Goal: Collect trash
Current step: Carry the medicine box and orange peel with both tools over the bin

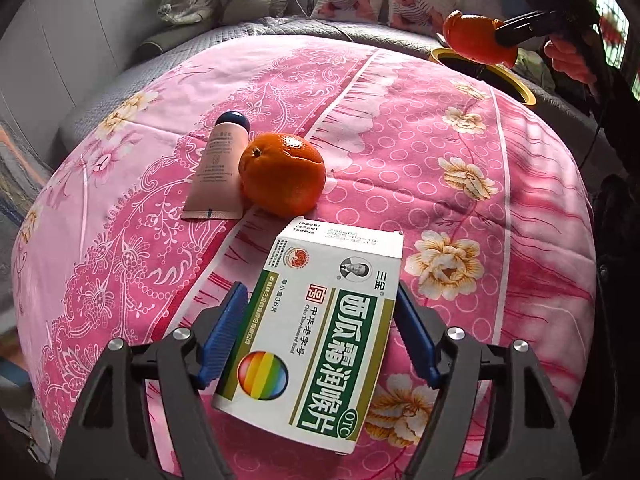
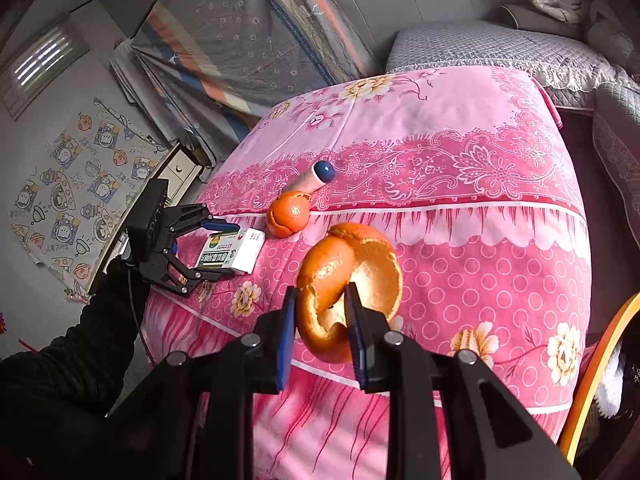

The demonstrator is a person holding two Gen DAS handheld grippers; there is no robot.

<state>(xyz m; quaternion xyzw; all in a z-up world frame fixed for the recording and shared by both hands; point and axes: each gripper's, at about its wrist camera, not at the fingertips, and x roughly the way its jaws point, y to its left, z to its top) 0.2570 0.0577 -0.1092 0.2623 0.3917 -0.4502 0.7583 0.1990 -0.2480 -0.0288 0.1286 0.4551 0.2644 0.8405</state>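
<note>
Left wrist view: left claw [image 1: 320,332] at bottom centre, blue pads on either side of the lozenge box [image 1: 316,336]. Right pad looks to touch the box edge; the left pad shows a sliver of gap, so can't tell whether it's gripping or released. Box lies on the pink floral quilt [image 1: 460,128]. Just above it, mid-frame, a whole mandarin [image 1: 282,174] touches a pink cream tube [image 1: 218,172] with a dark blue cap. Upper right: right claw [image 1: 500,34] clenched on an orange peel [image 1: 476,38], held in the air over a yellow-rimmed bin [image 1: 520,90] at the quilt's far edge.

Right wrist view: right claw [image 2: 320,320] at bottom centre, grasping the orange peel [image 2: 348,288]; one finger sits outside the curled peel, the other inside it. Peel is off the quilt [image 2: 480,240]. Mid-left: left claw [image 2: 208,248] straddling the lozenge box [image 2: 230,256] on the quilt. Mandarin [image 2: 288,214] and cream tube [image 2: 316,176] just above the peel in frame. Bin rim [image 2: 600,360] at right edge.
</note>
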